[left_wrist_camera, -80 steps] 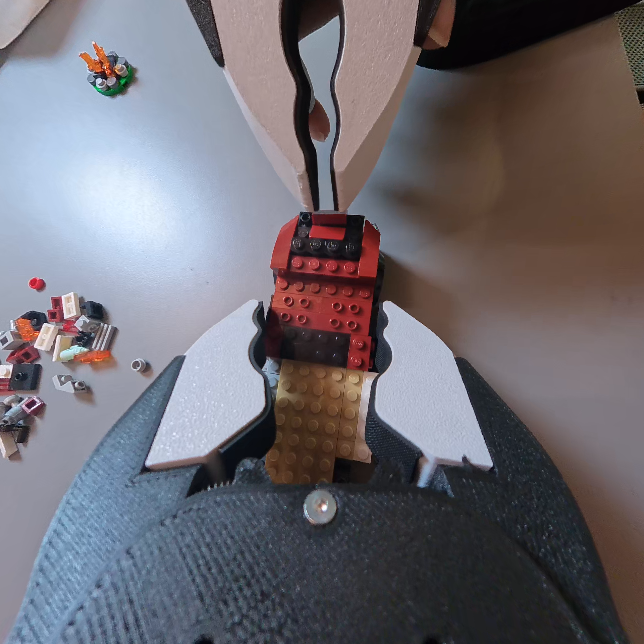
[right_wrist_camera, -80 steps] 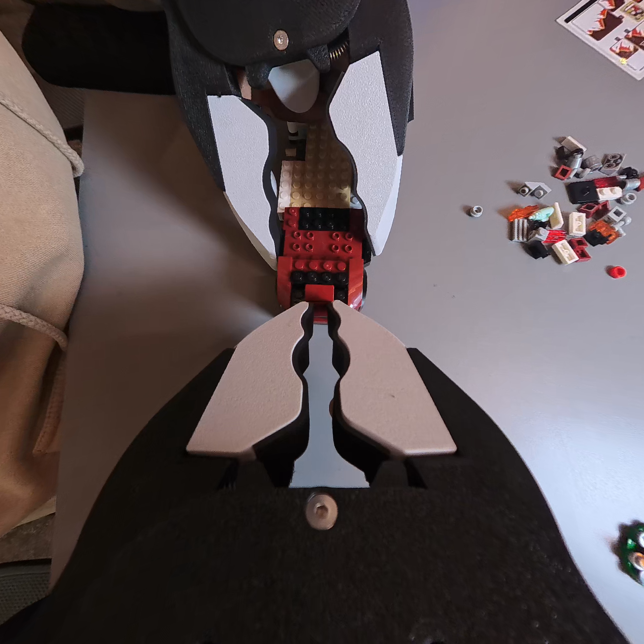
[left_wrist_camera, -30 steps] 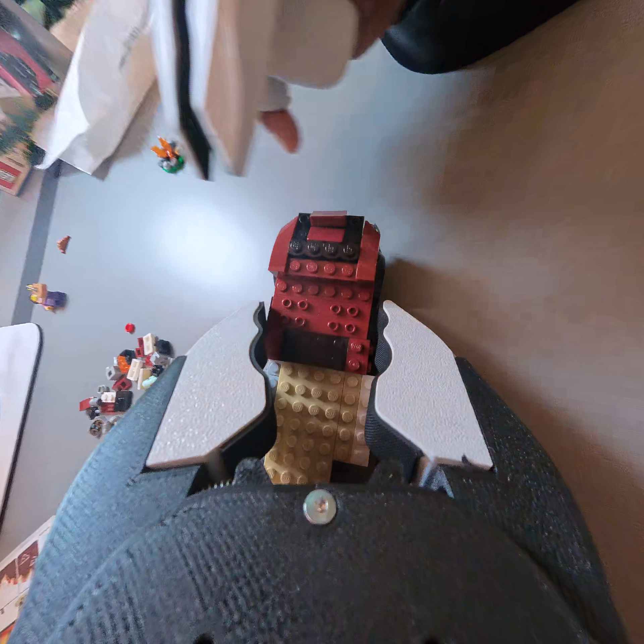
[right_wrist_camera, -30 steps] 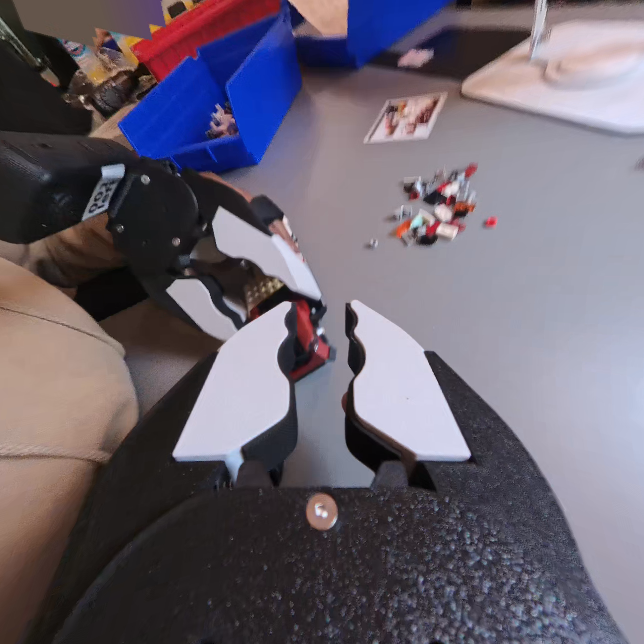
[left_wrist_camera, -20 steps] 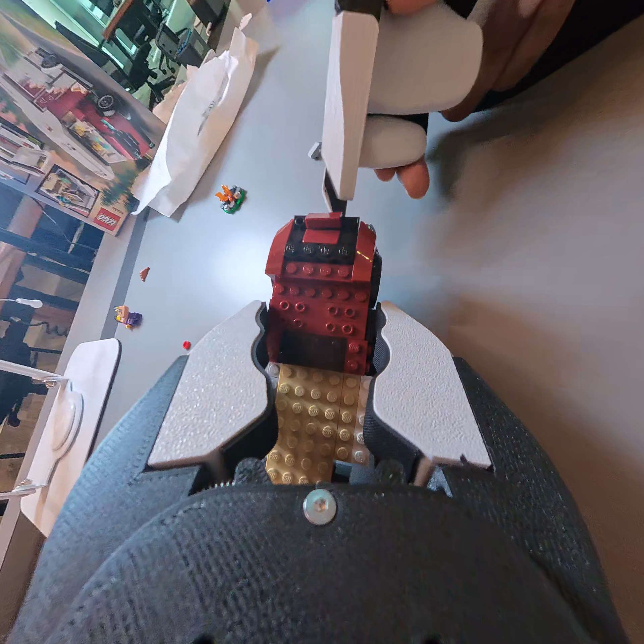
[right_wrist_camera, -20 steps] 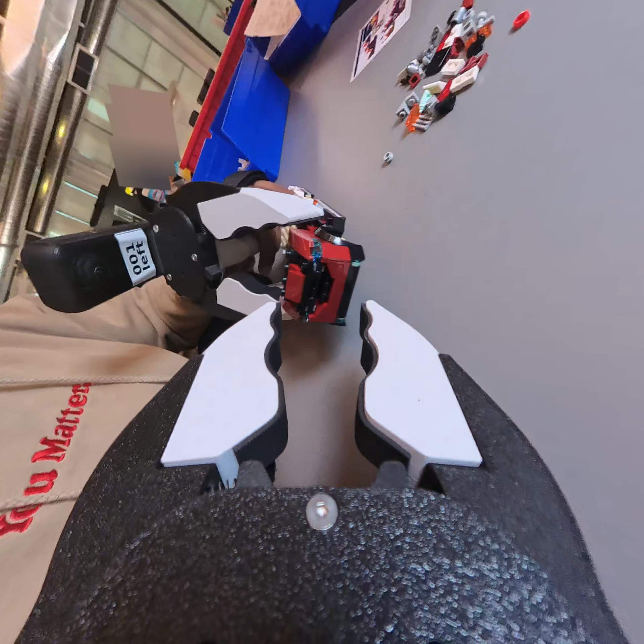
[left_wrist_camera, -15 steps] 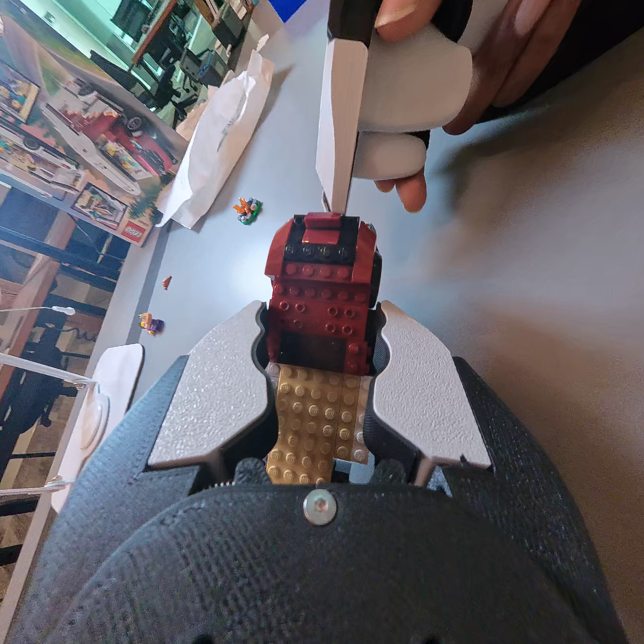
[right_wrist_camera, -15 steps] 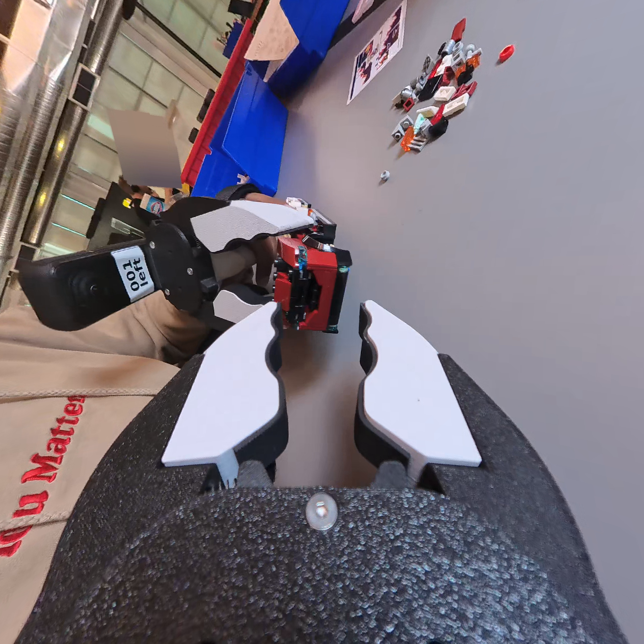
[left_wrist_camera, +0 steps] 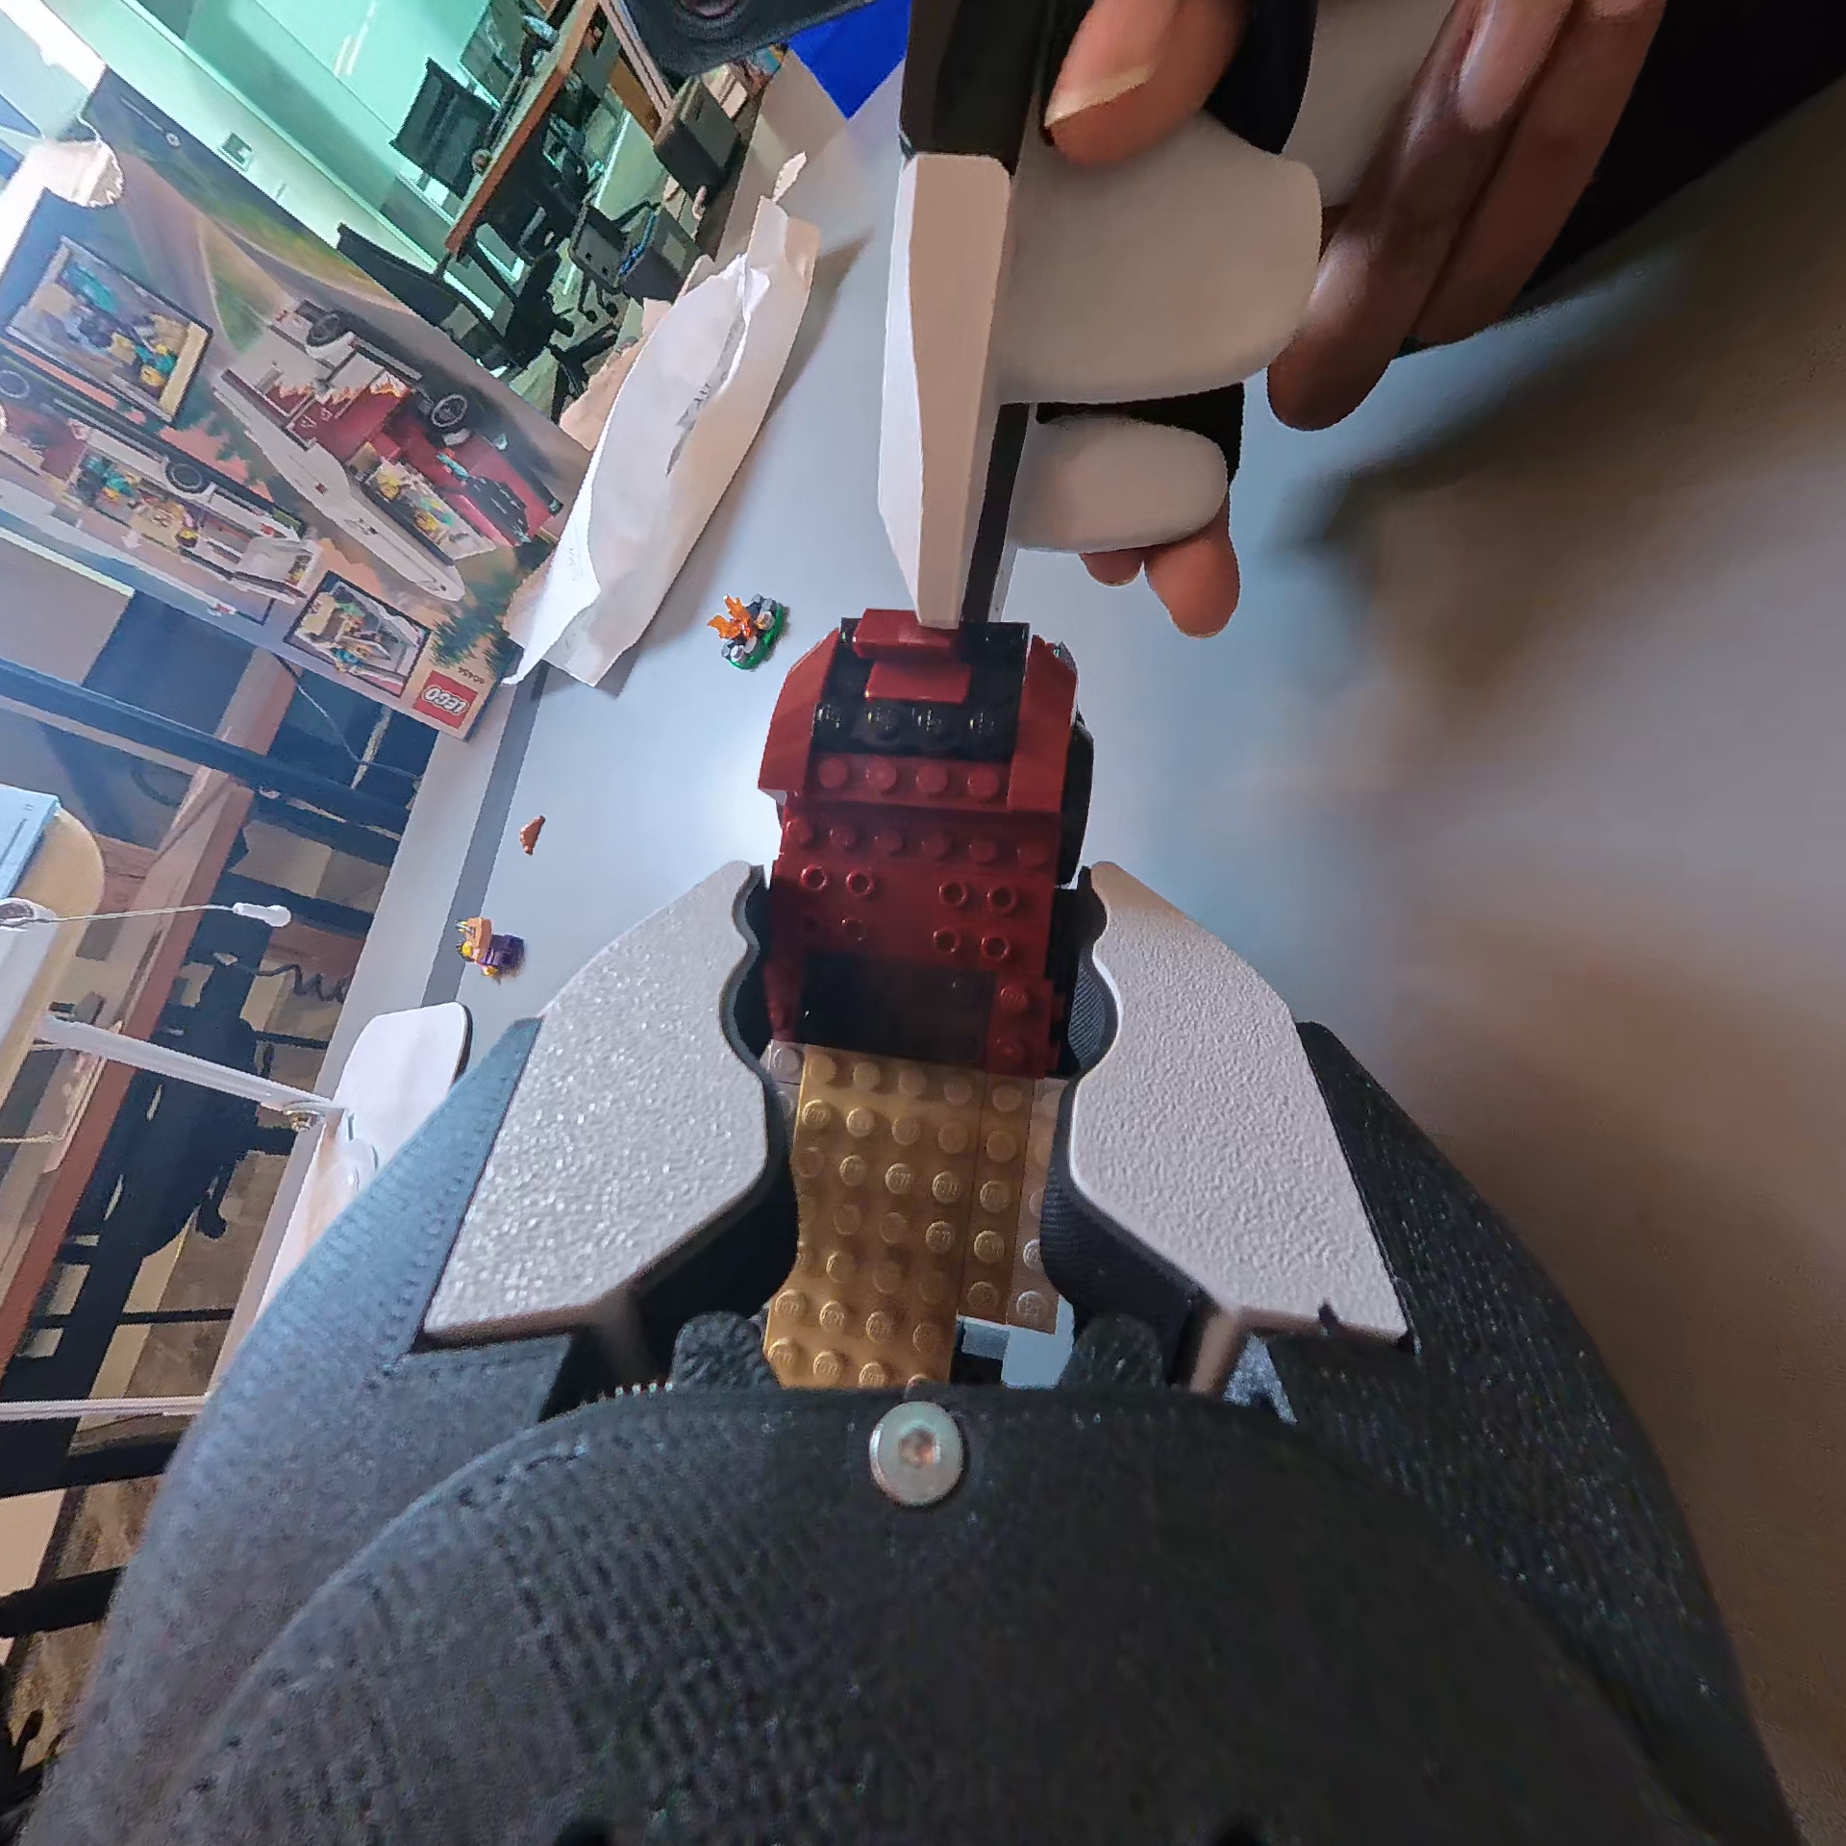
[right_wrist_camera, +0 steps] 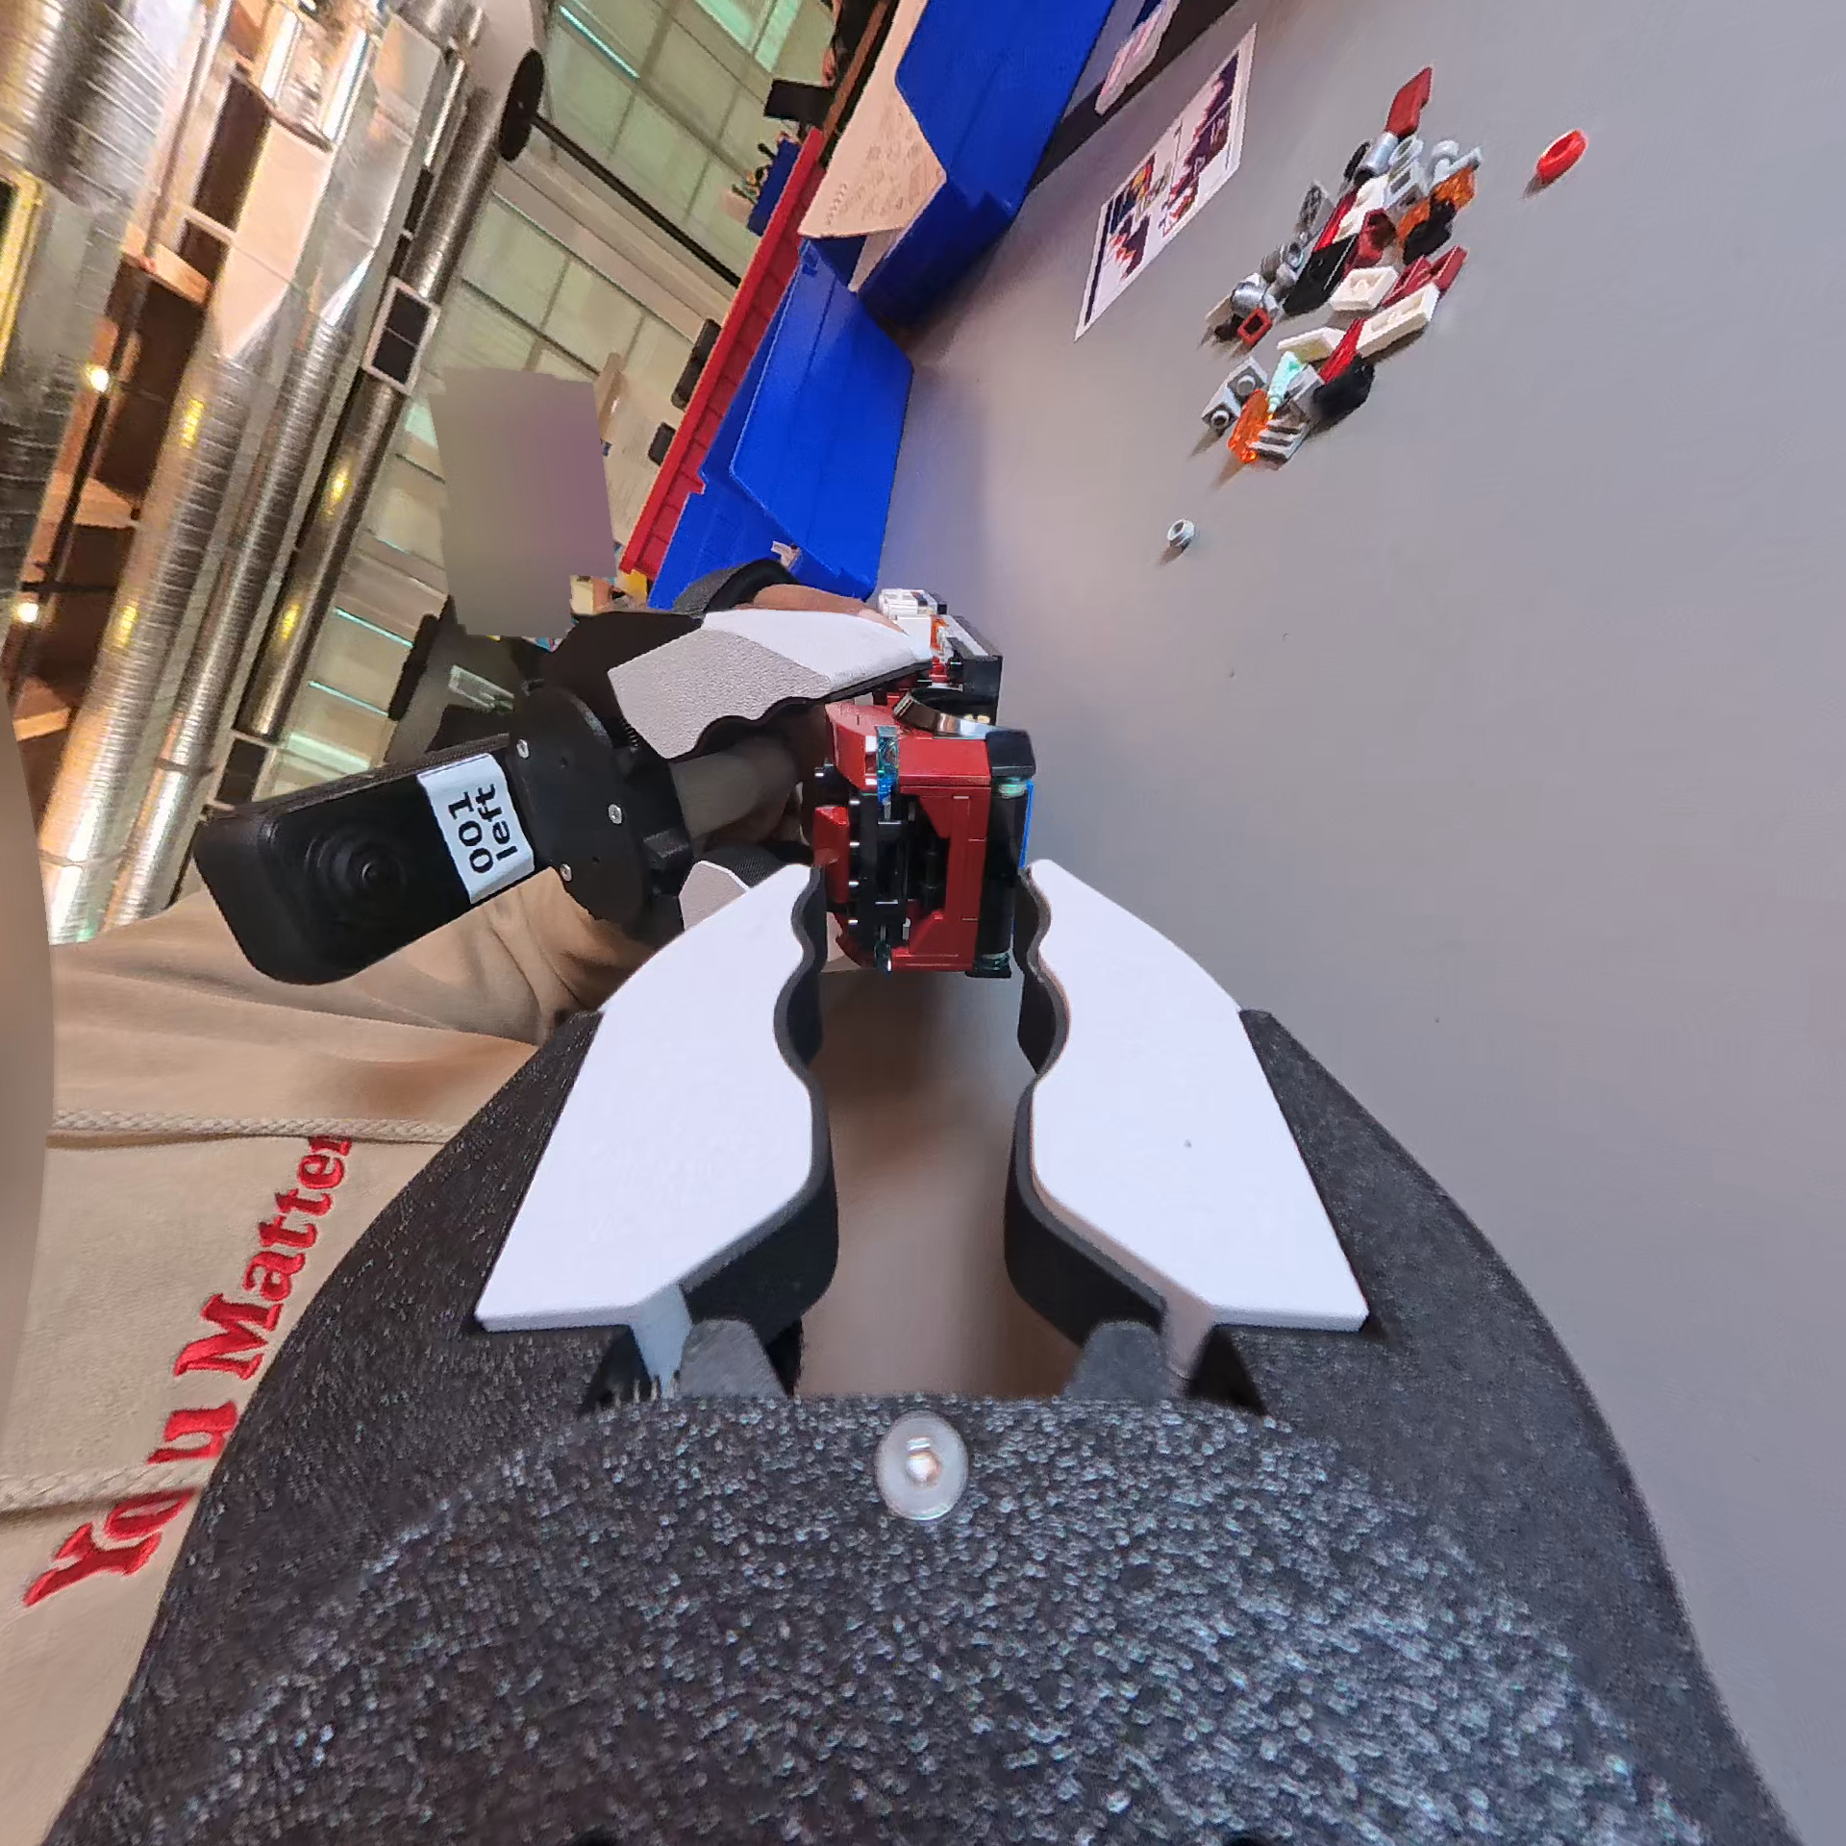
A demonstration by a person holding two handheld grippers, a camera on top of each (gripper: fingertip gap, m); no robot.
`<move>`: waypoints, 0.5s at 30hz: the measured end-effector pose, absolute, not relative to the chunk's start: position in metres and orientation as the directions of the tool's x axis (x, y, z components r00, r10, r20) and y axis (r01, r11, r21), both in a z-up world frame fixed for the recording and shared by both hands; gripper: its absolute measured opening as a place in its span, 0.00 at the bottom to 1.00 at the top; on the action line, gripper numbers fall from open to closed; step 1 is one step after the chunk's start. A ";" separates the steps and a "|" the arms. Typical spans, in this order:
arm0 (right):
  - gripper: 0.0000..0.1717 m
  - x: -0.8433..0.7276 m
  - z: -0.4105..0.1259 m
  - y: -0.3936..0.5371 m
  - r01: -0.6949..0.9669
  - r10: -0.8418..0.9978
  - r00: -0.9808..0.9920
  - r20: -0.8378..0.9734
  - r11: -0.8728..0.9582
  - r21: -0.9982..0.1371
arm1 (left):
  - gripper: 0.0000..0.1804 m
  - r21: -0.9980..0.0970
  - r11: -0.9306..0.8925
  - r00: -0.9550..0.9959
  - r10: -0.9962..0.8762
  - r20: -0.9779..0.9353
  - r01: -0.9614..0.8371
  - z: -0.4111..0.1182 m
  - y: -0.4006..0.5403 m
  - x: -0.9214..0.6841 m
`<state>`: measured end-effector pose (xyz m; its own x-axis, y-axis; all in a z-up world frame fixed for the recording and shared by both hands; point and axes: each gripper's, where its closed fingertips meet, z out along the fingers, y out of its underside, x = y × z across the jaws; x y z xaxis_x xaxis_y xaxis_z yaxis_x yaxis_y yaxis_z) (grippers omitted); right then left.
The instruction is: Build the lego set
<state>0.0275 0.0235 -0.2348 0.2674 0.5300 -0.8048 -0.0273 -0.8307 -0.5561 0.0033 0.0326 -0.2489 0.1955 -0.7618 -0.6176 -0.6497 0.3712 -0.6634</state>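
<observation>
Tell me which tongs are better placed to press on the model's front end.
Right. The right tongs straddle the front of the brick model, while the left tongs are occupied clamping its sides, so they can only steady it.

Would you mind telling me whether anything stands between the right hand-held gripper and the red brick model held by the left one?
Nothing visible does: the right hand-held gripper already straddles the front end of the red brick model, which the left hand-held gripper clamps.

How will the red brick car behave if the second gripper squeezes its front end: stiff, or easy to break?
The red brick car probably feels stiff, but it is built of many small pieces, so a squeeze may pop one off. It looks light, and the left gripper clamps its sides, so it should not swing.
</observation>
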 end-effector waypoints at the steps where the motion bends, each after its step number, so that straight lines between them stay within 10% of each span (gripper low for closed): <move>1: 0.21 0.028 -0.235 0.023 -0.019 0.533 0.267 -0.803 -0.830 -0.557 | 0.32 -0.667 0.364 0.196 -0.768 -0.610 -0.650 -0.250 0.032 0.003; 15: 0.21 0.027 -0.234 0.023 -0.006 0.515 0.266 -0.815 -0.844 -0.536 | 0.32 -0.718 0.294 0.217 -0.822 -0.527 -0.631 -0.251 0.032 0.003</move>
<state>0.0271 0.0234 -0.2340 0.2663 0.5152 -0.8147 -0.0055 -0.8444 -0.5358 0.0030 0.0321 -0.2506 0.2165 -0.8216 -0.5274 -0.6312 0.2943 -0.7176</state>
